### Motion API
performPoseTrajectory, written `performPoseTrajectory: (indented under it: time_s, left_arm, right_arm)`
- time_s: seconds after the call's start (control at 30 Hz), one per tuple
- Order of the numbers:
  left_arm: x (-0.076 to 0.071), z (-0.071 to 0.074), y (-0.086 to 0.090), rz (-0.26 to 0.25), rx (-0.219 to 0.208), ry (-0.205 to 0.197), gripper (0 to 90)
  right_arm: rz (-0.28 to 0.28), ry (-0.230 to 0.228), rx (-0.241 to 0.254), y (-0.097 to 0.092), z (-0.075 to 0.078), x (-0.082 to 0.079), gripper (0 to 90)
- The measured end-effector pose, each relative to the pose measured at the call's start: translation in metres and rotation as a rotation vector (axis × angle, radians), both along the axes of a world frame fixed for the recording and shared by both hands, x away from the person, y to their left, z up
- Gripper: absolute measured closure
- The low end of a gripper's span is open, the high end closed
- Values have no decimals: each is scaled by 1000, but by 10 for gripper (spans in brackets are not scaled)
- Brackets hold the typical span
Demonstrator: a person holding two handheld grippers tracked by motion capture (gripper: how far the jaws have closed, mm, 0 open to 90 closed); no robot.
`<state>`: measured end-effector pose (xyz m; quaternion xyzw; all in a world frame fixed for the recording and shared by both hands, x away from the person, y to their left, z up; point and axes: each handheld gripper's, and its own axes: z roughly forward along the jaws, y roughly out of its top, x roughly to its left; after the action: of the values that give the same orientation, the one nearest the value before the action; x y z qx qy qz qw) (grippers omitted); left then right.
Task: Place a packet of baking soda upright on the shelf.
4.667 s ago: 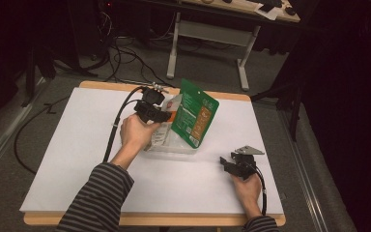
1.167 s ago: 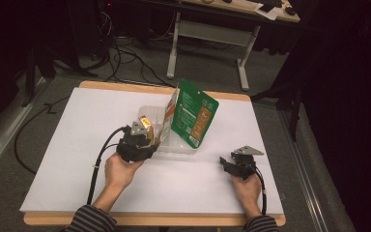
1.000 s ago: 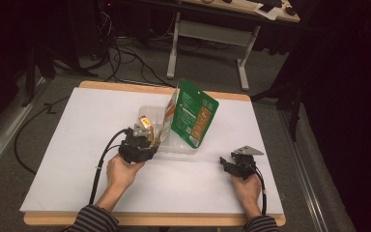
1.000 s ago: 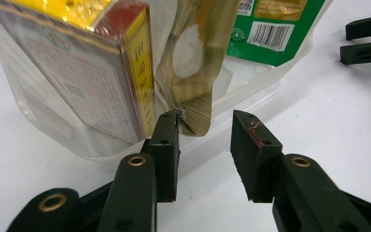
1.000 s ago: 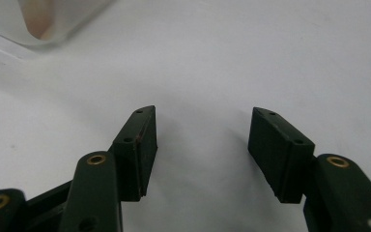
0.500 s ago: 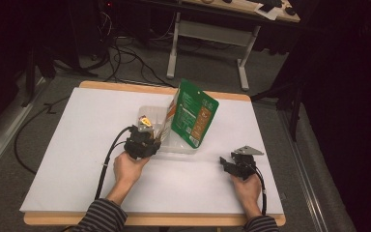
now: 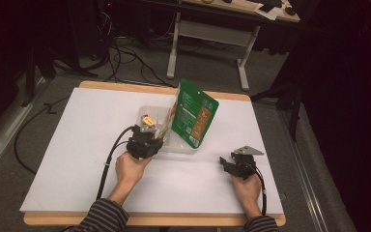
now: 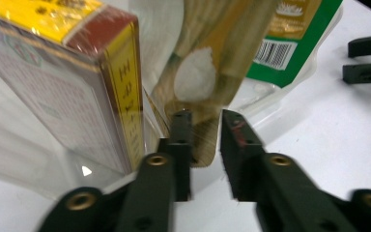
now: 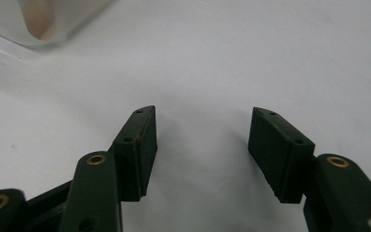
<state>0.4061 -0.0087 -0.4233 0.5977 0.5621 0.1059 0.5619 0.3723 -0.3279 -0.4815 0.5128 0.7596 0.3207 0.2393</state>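
**L gripper closing on tan pouch in clear bin**

Tan pouch (image 8: 207, 72) stands in the clear plastic bin (image 7: 183, 147), mid-table, leaning toward the green pouch (image 7: 194, 113) (which sits upright-tilted at the bin's right end). A white patch shows on the tan pouch's face in the left gripper view. Yellow/red box (image 8: 72, 82) stands in the same bin, just beside the tan pouch, on its left in that view.

L gripper (image 8: 205, 140) at the bin's near wall; jaws narrow, have just been closing, w/ the pouch's lower edge between them. Whether the pads actually press it: can't tell.

R gripper (image 9: 202, 145) well apart from the bin, resting on the white table (image 7: 77, 145) near the right front; jaws wide, nothing between them. Bin corner visible far upper left in the right gripper view.
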Motion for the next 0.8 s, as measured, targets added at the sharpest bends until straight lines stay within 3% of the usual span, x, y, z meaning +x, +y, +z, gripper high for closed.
performPoseTrajectory:
  time_s: [0.1, 0.2, 0.53, 0.8]
  left_arm:
    - [3, -7, -2, 14, 31, 13, 654]
    - [7, -8, -3, 24, 6, 21, 647]
    - [15, -8, -5, 39, 7, 22, 739]
    - [23, -8, -3, 43, -22, 50, 790]
  right_arm:
    - [0, 0, 0, 0, 0, 0, 442]
    - [2, -1, -2, 0, 0, 0, 442]
    - [-1, -1, -1, 0, 0, 0, 441]
    - [-1, -1, -2, 0, 0, 0, 442]
